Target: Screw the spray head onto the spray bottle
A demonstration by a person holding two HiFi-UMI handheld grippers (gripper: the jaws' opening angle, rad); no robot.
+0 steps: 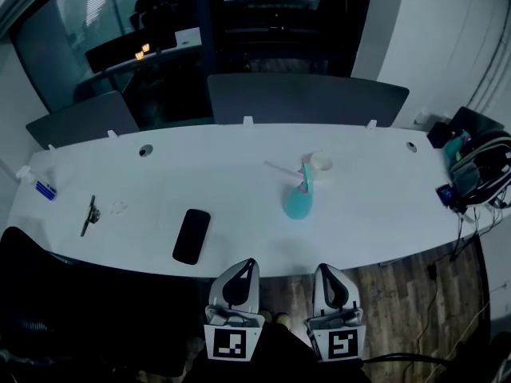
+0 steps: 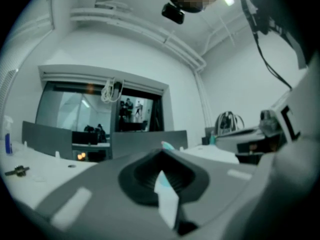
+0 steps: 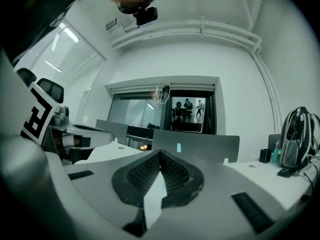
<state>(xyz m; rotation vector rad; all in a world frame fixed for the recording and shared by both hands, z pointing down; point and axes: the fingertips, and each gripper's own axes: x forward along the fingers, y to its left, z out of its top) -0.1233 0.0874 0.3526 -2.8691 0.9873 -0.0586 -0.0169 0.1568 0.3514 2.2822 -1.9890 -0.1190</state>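
Note:
A teal spray bottle [image 1: 296, 203] rests on the white table [image 1: 383, 206], right of centre. At its far end is the spray head [image 1: 306, 174], with a thin pale tube [image 1: 279, 168] sticking out to the left; whether head and bottle are joined I cannot tell. Both grippers hover at the table's near edge, well short of the bottle. My left gripper [image 1: 247, 265] is shut and empty. My right gripper [image 1: 324, 269] is also shut with nothing in it. In the left gripper view a teal tip [image 2: 167, 145] peeks just over the closed jaws.
A black phone [image 1: 192, 235] lies near the front edge, left of the grippers. Further left are a small metal tool [image 1: 89, 215] and a small blue bottle [image 1: 41, 184]. A small white cup [image 1: 321, 163] sits behind the bottle. A backpack [image 1: 477, 171] and cables crowd the right end.

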